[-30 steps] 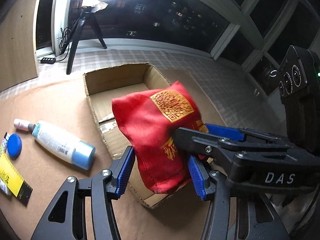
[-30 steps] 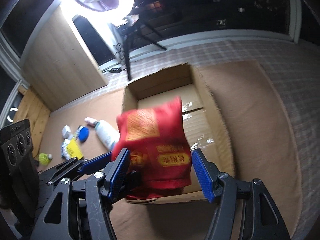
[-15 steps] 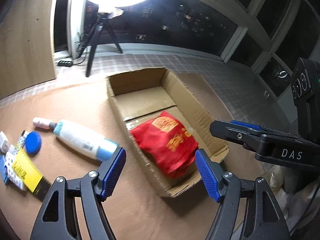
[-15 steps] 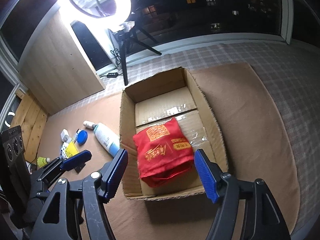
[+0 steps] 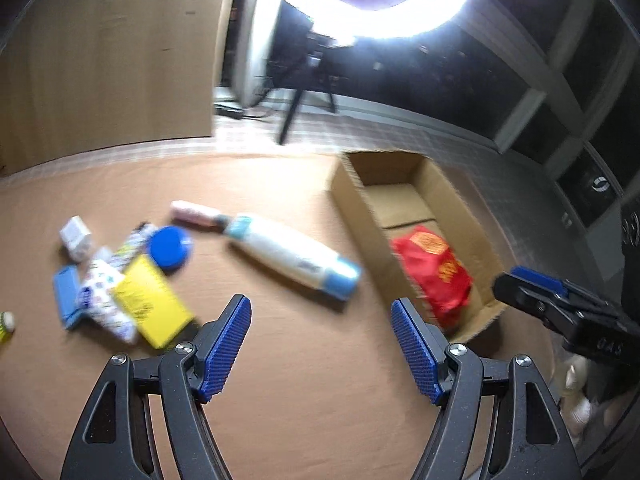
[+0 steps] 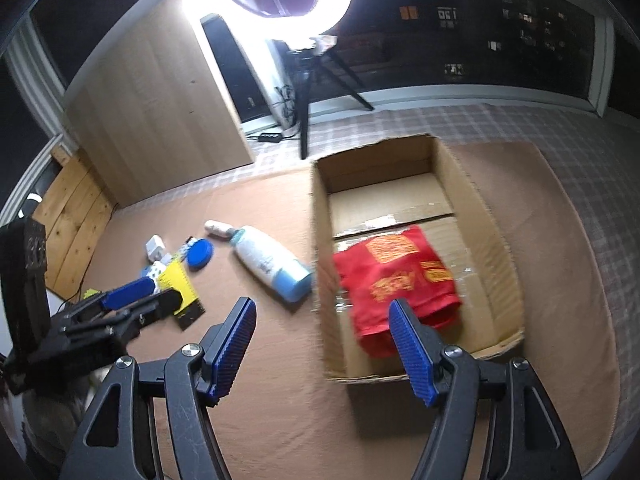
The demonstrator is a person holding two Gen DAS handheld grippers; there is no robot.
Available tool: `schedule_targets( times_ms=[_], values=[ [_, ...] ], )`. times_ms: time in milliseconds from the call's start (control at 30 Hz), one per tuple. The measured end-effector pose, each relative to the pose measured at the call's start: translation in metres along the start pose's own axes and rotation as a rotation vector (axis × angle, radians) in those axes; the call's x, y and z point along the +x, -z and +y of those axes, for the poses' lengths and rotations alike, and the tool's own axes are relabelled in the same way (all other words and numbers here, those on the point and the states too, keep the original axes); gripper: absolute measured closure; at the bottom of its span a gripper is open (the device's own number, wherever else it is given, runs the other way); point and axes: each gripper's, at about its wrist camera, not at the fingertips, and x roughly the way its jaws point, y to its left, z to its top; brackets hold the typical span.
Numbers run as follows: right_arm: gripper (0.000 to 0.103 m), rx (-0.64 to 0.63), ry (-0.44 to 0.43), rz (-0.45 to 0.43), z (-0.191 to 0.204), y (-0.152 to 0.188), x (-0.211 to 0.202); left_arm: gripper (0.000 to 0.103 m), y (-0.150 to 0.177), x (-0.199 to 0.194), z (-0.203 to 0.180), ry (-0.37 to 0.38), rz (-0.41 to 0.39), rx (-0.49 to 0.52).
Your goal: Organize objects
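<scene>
A red cloth bag [image 6: 396,276] with gold print lies in the near half of the open cardboard box [image 6: 320,240]; the left wrist view also shows the bag [image 5: 432,272] and the box [image 5: 348,184]. My right gripper [image 6: 320,316] is open and empty, hanging over the brown mat just left of the box's near corner. My left gripper [image 5: 320,320] is open and empty too, over bare mat between the box and a white bottle [image 5: 288,256] with a light blue cap. Left of the bottle lie a blue round lid [image 5: 170,246], a yellow packet [image 5: 150,304] and several small items.
A small pink tube [image 5: 192,212] lies at the bottle's far end and a white cube [image 5: 76,236] at the far left of the pile. Behind the mat stand a ring light on a tripod [image 6: 304,92] and a wooden panel [image 6: 152,112]. The box's far half holds nothing.
A second ago both grippers held the red bag above the box. They let go, the bag dropped into the box, and both grippers drew back and swung left toward the loose items.
</scene>
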Motion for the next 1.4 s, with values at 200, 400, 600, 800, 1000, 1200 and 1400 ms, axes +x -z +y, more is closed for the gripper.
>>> schedule_targets(
  times_ms=[200, 400, 600, 800, 1000, 1200, 1400],
  values=[
    [0.038, -0.028, -0.039, 0.024, 0.033, 0.009, 0.007, 0.027, -0.001, -0.018, 0.066, -0.065, -0.005, -0.087],
    [0.038, -0.039, -0.063, 0.049, 0.057, 0.021, 0.009, 0.027, -0.008, -0.027, 0.131, -0.123, 0.006, -0.170],
    [0.038, -0.021, -0.065, 0.065, 0.067, 0.034, 0.011, 0.027, -0.019, -0.021, 0.173, -0.166, 0.029, -0.200],
    [0.038, 0.008, -0.053, 0.083, 0.065, 0.045, 0.011, 0.028, -0.033, 0.002, 0.190, -0.193, 0.065, -0.199],
    [0.038, 0.053, -0.037, 0.100, 0.056, 0.053, 0.012, 0.035, -0.042, 0.033, 0.199, -0.203, 0.118, -0.191],
    [0.038, 0.077, -0.020, 0.110, 0.048, 0.059, 0.013, 0.048, -0.044, 0.059, 0.211, -0.213, 0.170, -0.198],
    [0.038, 0.084, -0.023, 0.123, 0.047, 0.059, 0.017, 0.057, -0.035, 0.070, 0.206, -0.218, 0.199, -0.167]
  ],
)
